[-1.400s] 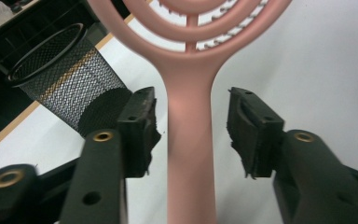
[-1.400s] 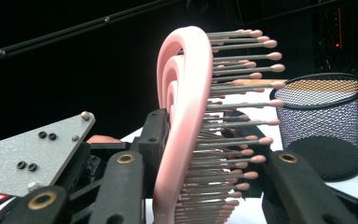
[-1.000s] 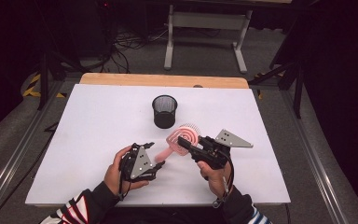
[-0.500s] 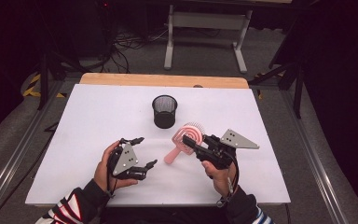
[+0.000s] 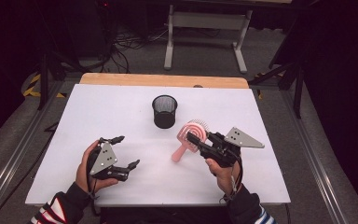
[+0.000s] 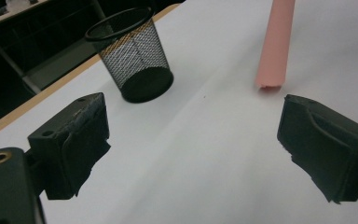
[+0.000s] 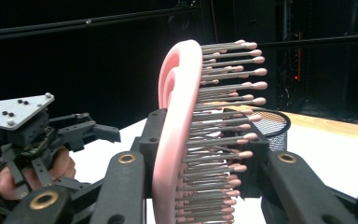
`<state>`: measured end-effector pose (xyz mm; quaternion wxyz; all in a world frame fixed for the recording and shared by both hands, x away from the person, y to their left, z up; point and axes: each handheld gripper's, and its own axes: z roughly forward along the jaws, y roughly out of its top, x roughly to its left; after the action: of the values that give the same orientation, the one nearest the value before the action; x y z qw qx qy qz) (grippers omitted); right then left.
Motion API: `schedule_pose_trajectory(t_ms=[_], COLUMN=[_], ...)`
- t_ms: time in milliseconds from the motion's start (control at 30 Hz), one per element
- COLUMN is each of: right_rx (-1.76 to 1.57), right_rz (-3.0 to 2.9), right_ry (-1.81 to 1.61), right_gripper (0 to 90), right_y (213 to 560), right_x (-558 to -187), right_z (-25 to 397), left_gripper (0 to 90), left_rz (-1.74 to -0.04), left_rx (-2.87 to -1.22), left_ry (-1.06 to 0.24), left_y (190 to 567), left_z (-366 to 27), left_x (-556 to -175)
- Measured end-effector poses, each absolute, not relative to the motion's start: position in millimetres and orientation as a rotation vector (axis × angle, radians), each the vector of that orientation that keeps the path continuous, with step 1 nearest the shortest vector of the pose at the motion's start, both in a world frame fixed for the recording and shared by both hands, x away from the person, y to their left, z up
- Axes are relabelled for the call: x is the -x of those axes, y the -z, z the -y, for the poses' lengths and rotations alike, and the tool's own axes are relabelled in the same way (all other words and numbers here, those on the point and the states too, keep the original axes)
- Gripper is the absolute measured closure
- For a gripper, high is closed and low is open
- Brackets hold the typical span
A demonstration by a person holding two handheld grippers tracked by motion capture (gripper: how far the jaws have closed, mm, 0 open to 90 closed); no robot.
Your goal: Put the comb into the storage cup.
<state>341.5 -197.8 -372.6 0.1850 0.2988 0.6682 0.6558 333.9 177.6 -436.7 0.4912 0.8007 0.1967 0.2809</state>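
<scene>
Firmly Held: Pink Brush Pinched in the Right Jaws

Up close, the brush [image 7: 179,140] was a pale pink plastic piece with a round, flat head moulded in concentric ridges. Straight grey bristles stood out from one face, each ending in a small pink ball tip. Its handle [image 6: 274,44] was a smooth, matte pink bar, squared off at the end, where it touched the bench [image 5: 121,107].

The right gripper [image 5: 199,141] had its black jaws pressed against the head of the brush, one on the smooth back and one among the bristles. In the high view the brush sat right of the bench's middle, head lifted in the jaws, handle slanting down toward the person.

The left gripper [image 5: 121,151] was held above the near left part of the bench, its jaws spread wide and pinching nothing. Those jaws were blocky and dull black, with worn, slightly rough pads. A grey three-cornered metal plate sat on top of each gripper.

The cup [image 5: 164,111] was a round black wire-mesh holder with a solid rim and dark base. It stood upright behind the brush, near it but apart. The bench itself was flat and white, with a pale wooden strip along its far edge.
</scene>
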Motion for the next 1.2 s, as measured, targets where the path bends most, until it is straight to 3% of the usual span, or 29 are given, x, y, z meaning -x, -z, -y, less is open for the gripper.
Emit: schedule_pose_trajectory(t_ms=[533,1200], right_rx=[-0.814,-0.823], right_rz=[-1.828,-1.705], right_ry=[-1.815,-1.763], right_gripper=[63.2,63.3], right_y=[348,302], right_x=[-353,-392], right_z=[197,206], left_gripper=[4.8,4.5], left_rz=[-0.558,-0.545], left_rx=[-1.917,-1.934], left_ry=[-0.660,-0.621], left_y=[448,454], left_z=[-222,-222], left_x=[-322,-320])
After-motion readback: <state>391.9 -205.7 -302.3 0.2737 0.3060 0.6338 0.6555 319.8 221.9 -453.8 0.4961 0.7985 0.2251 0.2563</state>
